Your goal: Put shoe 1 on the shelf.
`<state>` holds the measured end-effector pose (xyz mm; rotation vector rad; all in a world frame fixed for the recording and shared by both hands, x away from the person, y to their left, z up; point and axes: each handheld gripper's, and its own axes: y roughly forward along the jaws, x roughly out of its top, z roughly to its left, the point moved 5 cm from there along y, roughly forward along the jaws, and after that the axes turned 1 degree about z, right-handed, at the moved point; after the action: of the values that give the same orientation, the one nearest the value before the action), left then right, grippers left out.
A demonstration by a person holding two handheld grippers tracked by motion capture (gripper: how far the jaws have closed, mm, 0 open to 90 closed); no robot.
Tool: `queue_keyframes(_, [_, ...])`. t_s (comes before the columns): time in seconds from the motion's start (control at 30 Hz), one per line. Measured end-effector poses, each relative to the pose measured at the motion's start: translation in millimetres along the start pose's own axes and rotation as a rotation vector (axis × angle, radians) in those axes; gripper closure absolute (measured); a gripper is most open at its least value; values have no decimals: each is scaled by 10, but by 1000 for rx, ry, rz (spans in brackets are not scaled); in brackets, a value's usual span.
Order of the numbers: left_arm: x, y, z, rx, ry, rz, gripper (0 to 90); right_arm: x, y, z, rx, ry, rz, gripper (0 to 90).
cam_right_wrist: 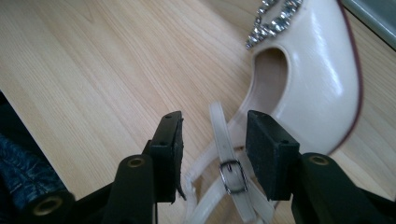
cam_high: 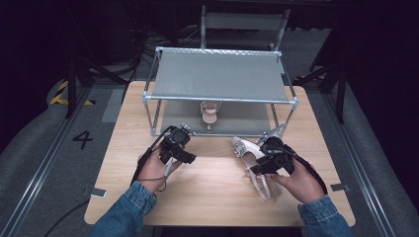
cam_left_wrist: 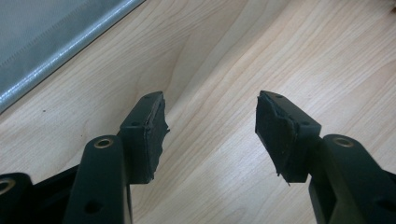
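Looks like shoes are going onto the rack (cam_high: pixel 220 98) at the table's (cam_high: pixel 148 197) far edge; one sandal (cam_high: pixel 210 112) is already on its lower shelf, prob why. Its mate, the cream shoe (cam_high: pixel 247 150), lies near the right edge. Right gripper (cam_right_wrist: pixel 214 135) has its jaws about half open, straddling the buckle strap (cam_right_wrist: pixel 223 140), pads not pressing yet afaict. Left gripper (cam_left_wrist: pixel 210 123) is wide open w/ nothing between, over bare wood.

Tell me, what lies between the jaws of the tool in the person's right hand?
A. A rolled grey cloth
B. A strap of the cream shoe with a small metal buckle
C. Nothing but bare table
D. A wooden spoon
B: in the right gripper view, the buckled strap of the cream shoe runs between the jaws of the right tool, with wooden table beneath.
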<state>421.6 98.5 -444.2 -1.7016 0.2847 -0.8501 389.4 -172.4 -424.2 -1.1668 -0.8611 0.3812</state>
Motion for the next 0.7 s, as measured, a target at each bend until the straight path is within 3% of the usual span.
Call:
queue_keyframes(0.23, [-18, -7, 45, -6, -10, -4, 426, 97, 276, 19, -2, -16, 70, 569])
queue_keyframes(0.37, [-29, 8, 90, -5, -16, -2, 421, 86, 388, 33, -5, -29, 108, 627])
queue_keyframes(0.53, [-30, -4, 102, -6, -23, -11, 424, 63, 401, 49, -27, -52, 131, 803])
queue_keyframes(0.7, [-30, -3, 97, -4, -23, -9, 428, 58, 326, 67, -45, -66, 111, 822])
